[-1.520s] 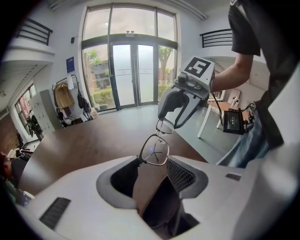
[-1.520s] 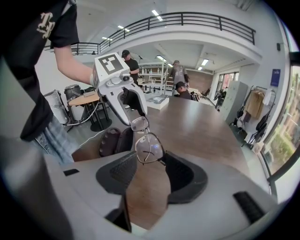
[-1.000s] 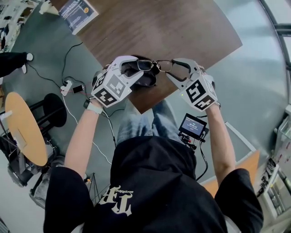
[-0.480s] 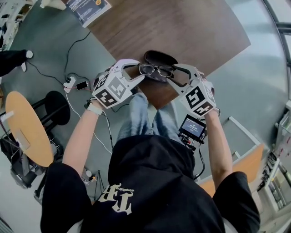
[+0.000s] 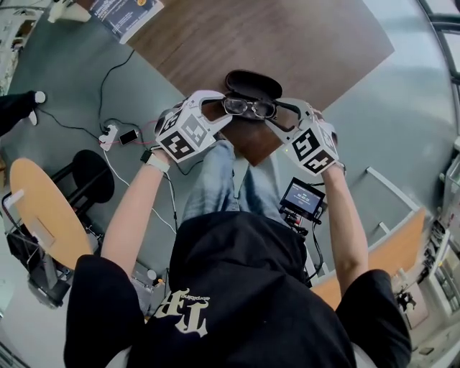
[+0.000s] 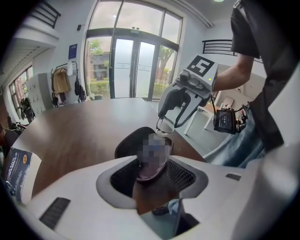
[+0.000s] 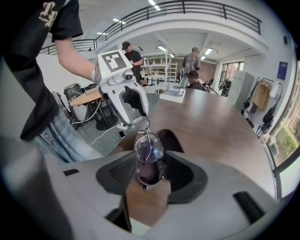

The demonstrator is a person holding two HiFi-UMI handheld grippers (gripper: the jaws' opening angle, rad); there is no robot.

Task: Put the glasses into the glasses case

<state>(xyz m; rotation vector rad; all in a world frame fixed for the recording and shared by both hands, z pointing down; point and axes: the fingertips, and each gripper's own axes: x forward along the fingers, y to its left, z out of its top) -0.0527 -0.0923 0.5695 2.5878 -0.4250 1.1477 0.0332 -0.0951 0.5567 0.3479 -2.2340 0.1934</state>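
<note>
Glasses (image 5: pixel 249 108) held in the air between the two claws, level, lenses facing up toward the head view. They hang over the near rim of the case (image 5: pixel 251 80); how high above it I cannot tell.

Left claw (image 5: pixel 220 111): jaws wide, pads closed on one end of the frame, the lens lying between them. Right claw (image 5: pixel 279 116): same at the other end, jaws wide, pads bearing on the lens end. Neither holds anything else.

Handling, as judged: light, thin wire rim, lenses smooth and likely slippery under the pads. The frame is stiff across the front but would bend at the bridge if the claws twist or pull against each other. The ends by the hinges look the soundest hold, where both claws are now. Squeeze lightly; pressing on the lens faces risks marks. Temples seem folded, not certain.

Case: dark, oval, lying open, hollow facing up. It looks only a little longer than the glasses, so the wide jaws may catch its rim on lowering; one claw may need to let go first.

Edges: case sits near the corner of the counter (image 5: pixel 309 43), with floor just beyond on two sides. A push toward the person could send it off. Counter beyond is bare as far as a booklet (image 5: pixel 126 13) at the far edge.
</note>
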